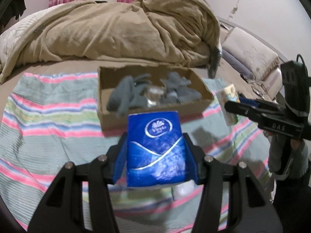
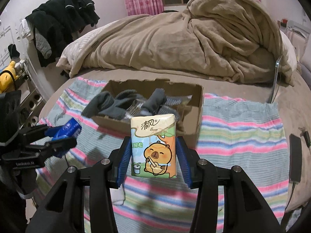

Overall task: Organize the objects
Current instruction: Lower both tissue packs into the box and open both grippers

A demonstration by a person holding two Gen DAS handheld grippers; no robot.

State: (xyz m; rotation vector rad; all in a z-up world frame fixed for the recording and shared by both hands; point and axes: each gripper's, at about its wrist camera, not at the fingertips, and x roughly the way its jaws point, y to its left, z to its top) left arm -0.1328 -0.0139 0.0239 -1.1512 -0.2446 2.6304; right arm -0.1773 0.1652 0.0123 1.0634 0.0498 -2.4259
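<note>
Left wrist: left claw [image 1: 155, 151] gripping blue tissue pack [image 1: 155, 147], cardboard box [image 1: 155, 114] seemingly just beyond.

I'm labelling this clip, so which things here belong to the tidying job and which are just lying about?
Job: blue tissue pack in left gripper; cartoon tissue pack in right gripper; cardboard box.

Lying about: blanket, dark clothes, yellow toy.
</note>
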